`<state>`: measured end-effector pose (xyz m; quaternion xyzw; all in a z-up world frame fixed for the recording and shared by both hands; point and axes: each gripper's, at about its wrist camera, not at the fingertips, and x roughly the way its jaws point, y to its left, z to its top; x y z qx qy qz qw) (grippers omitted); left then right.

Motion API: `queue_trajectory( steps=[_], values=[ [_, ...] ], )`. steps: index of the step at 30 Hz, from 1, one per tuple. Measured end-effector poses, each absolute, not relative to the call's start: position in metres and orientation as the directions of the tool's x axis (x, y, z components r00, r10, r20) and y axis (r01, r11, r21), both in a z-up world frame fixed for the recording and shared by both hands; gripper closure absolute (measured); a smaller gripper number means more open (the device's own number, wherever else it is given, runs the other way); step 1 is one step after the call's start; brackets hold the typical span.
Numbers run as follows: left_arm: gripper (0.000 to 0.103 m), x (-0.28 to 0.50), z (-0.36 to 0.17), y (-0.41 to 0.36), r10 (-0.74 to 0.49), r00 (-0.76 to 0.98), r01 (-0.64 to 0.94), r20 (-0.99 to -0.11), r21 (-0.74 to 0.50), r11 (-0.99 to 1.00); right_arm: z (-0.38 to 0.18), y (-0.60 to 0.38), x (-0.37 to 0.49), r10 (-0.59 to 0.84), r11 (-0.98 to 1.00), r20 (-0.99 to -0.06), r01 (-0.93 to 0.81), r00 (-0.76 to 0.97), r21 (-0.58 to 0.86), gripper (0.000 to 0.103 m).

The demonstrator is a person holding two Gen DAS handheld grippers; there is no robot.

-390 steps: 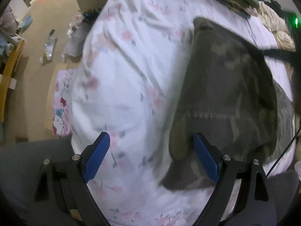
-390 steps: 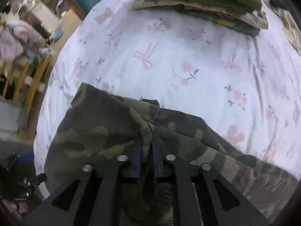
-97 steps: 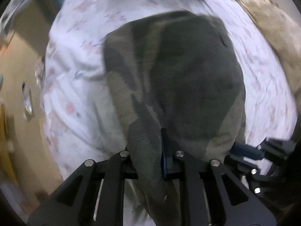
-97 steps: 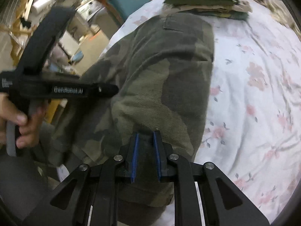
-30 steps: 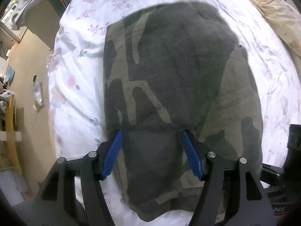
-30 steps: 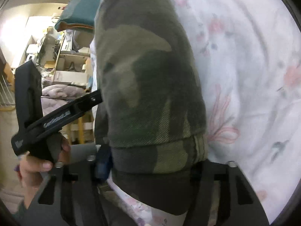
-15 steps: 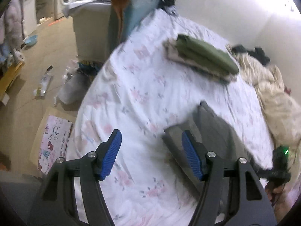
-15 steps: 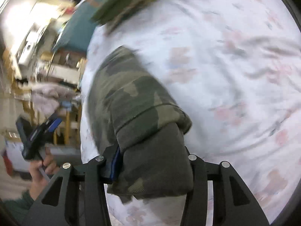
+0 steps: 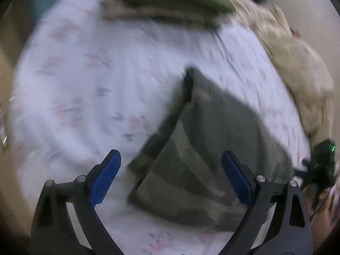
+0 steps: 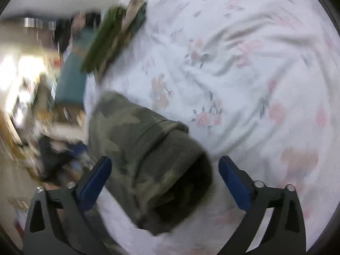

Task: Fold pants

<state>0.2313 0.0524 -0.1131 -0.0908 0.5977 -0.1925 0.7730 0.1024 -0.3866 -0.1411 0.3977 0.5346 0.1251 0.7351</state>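
Both claws have just been opening & now stand wide, nothing gripped: left claw point(image 9: 171, 176) and right claw point(image 10: 162, 180) each straddle the folded pants point(image 10: 148, 155), pads clear of the cloth. Pants lie near on the bed point(image 10: 244, 63); clothes stack point(image 9: 170, 2) at far end.

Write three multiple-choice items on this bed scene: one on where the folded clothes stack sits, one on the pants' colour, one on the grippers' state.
1. The stack of folded clothes lies:
A. at the bed's far end
B. on the floor
C. on the pants

2. The pants are:
A. plain red
B. green camouflage
C. white floral

3. The left gripper and right gripper are:
A. both clamped on cloth
B. one shut
C. both open

Answers: A, it sits beyond the pants on the floral sheet; B, mottled green patches; C, blue fingers stand wide, clear of cloth.
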Motion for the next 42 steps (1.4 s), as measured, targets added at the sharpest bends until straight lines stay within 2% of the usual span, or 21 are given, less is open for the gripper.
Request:
queue_trajectory(
  steps=[2, 4, 6, 8, 10, 11, 13, 14, 16, 19, 22, 26, 28, 31, 33, 34, 36, 37, 38, 40, 42],
  values=[
    [0.008, 0.236, -0.132, 0.046, -0.462, 0.170, 0.223, -0.870, -0.423, 0.878, -0.151, -0.383, 0.084, 0.583, 0.632, -0.693, 0.299, 0.424, 0.715, 0.000],
    [0.001, 0.240, -0.140, 0.045, -0.495, 0.160, 0.220, -0.854, -0.458, 0.861, -0.168, -0.370, 0.079, 0.600, 0.606, -0.693, 0.339, 0.400, 0.720, 0.000],
    [0.002, 0.244, -0.147, 0.044, -0.529, 0.156, 0.216, -0.834, -0.494, 0.842, -0.186, -0.357, 0.081, 0.643, 0.570, -0.675, 0.361, 0.363, 0.738, 0.000],
    [0.012, 0.242, -0.144, 0.039, -0.565, 0.161, 0.235, -0.810, -0.524, 0.819, -0.199, -0.343, 0.088, 0.671, 0.569, -0.665, 0.348, 0.327, 0.745, 0.000],
    [0.044, 0.237, -0.138, 0.030, -0.567, 0.162, 0.281, -0.807, -0.514, 0.811, -0.197, -0.332, 0.096, 0.645, 0.603, -0.675, 0.303, 0.358, 0.738, 0.001],
    [0.051, 0.231, -0.132, 0.026, -0.548, 0.183, 0.308, -0.816, -0.481, 0.821, -0.193, -0.327, 0.098, 0.641, 0.609, -0.666, 0.275, 0.381, 0.744, 0.024],
    [0.080, 0.227, -0.121, 0.023, -0.526, 0.201, 0.335, -0.827, -0.446, 0.830, -0.175, -0.316, 0.103, 0.612, 0.661, -0.676, 0.205, 0.410, 0.722, 0.050],
    [0.083, 0.226, -0.113, 0.024, -0.519, 0.206, 0.324, -0.830, -0.443, 0.836, -0.163, -0.312, 0.104, 0.592, 0.693, -0.685, 0.166, 0.425, 0.702, 0.059],
    [0.087, 0.225, -0.099, 0.028, -0.529, 0.221, 0.310, -0.819, -0.456, 0.834, -0.143, -0.313, 0.106, 0.581, 0.710, -0.679, 0.129, 0.450, 0.692, 0.065],
    [0.088, 0.213, -0.061, 0.032, -0.544, 0.262, 0.313, -0.797, -0.462, 0.829, -0.104, -0.321, 0.114, 0.585, 0.718, -0.642, 0.052, 0.495, 0.694, 0.067],
    [0.087, 0.197, -0.012, 0.040, -0.554, 0.298, 0.238, -0.777, -0.501, 0.832, -0.058, -0.333, 0.124, 0.583, 0.724, -0.622, 0.014, 0.522, 0.690, 0.068],
    [0.087, 0.139, 0.024, 0.048, -0.455, 0.374, 0.135, -0.808, -0.438, 0.889, -0.037, -0.328, 0.151, 0.650, 0.713, -0.653, -0.014, 0.390, 0.701, 0.067],
    [0.087, 0.122, 0.008, 0.053, -0.437, 0.344, 0.085, -0.831, -0.436, 0.896, -0.043, -0.316, 0.158, 0.648, 0.745, -0.687, -0.085, 0.329, 0.662, 0.067],
    [0.086, 0.095, -0.053, 0.058, -0.413, 0.252, 0.010, -0.875, -0.424, 0.905, -0.084, -0.307, 0.147, 0.631, 0.773, -0.734, -0.123, 0.250, 0.622, 0.066],
    [0.085, 0.084, -0.099, 0.047, -0.335, 0.151, 0.047, -0.930, -0.332, 0.942, -0.120, -0.296, 0.138, 0.575, 0.816, -0.789, -0.094, 0.216, 0.570, 0.066],
    [0.081, 0.083, -0.107, 0.042, -0.317, 0.131, 0.077, -0.939, -0.309, 0.948, -0.143, -0.292, 0.127, 0.527, 0.849, -0.829, -0.059, 0.189, 0.526, 0.062],
    [0.080, 0.084, -0.107, 0.033, -0.285, 0.120, 0.162, -0.951, -0.265, 0.951, -0.153, -0.303, 0.115, 0.504, 0.855, -0.835, 0.008, 0.222, 0.519, 0.046],
    [0.076, 0.083, -0.103, 0.034, -0.286, 0.122, 0.176, -0.951, -0.262, 0.949, -0.150, -0.310, 0.113, 0.497, 0.852, -0.839, 0.060, 0.222, 0.520, 0.034],
    [0.071, 0.082, -0.099, 0.038, -0.281, 0.125, 0.164, -0.951, -0.260, 0.952, -0.144, -0.317, 0.111, 0.491, 0.846, -0.841, 0.105, 0.227, 0.523, 0.033],
    [0.032, 0.079, -0.091, 0.051, -0.195, 0.152, 0.091, -0.969, -0.183, 0.979, -0.119, -0.329, 0.102, 0.467, 0.852, -0.830, 0.096, 0.304, 0.514, 0.033],
    [0.029, 0.070, -0.077, 0.068, -0.153, 0.229, 0.009, -0.961, -0.155, 0.988, -0.094, -0.338, 0.085, 0.418, 0.870, -0.815, 0.081, 0.402, 0.486, 0.033]
  ],
)
